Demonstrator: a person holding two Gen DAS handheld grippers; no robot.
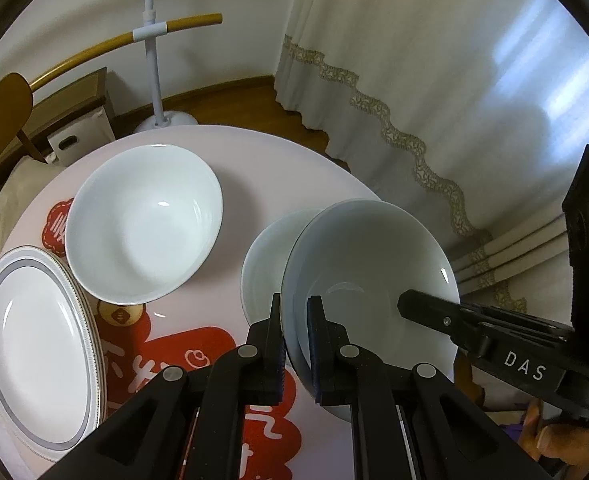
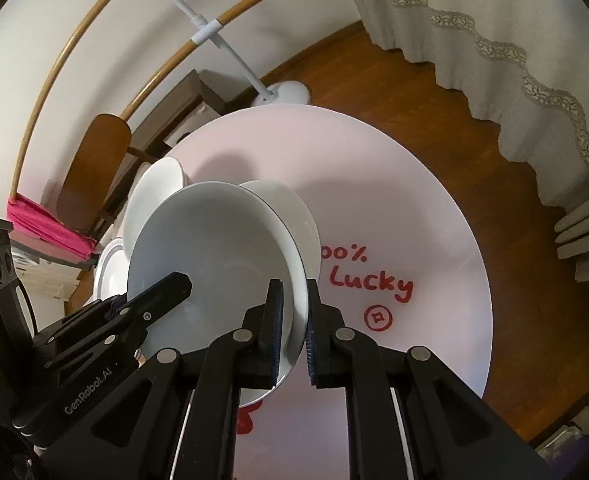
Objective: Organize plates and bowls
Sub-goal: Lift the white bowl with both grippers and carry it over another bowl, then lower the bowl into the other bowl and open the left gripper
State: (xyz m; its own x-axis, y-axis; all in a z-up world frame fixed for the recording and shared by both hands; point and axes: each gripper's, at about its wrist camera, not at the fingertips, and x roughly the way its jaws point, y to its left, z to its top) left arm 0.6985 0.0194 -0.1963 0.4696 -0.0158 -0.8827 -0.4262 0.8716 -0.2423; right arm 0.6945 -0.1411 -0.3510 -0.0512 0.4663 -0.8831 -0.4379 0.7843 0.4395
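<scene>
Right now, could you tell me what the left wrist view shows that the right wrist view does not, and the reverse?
Only the left wrist view shows the stacked grey-banded plates clearly and the whole inside of the large empty bowl beside them.

Only the right wrist view shows the red "Lucky" lettering on the table and the pink cloth by the chair.

Both show the carried bowl, with the left tool and right tool each clamped on its rim on opposite sides, a second bowl just behind it, and the round pink table.

"DAS" on the right tongs [image 1: 410, 306], "GenRobot.AI" on the left tongs [image 2: 180, 282], "Lucky" on the table [image 2: 434, 208]
</scene>
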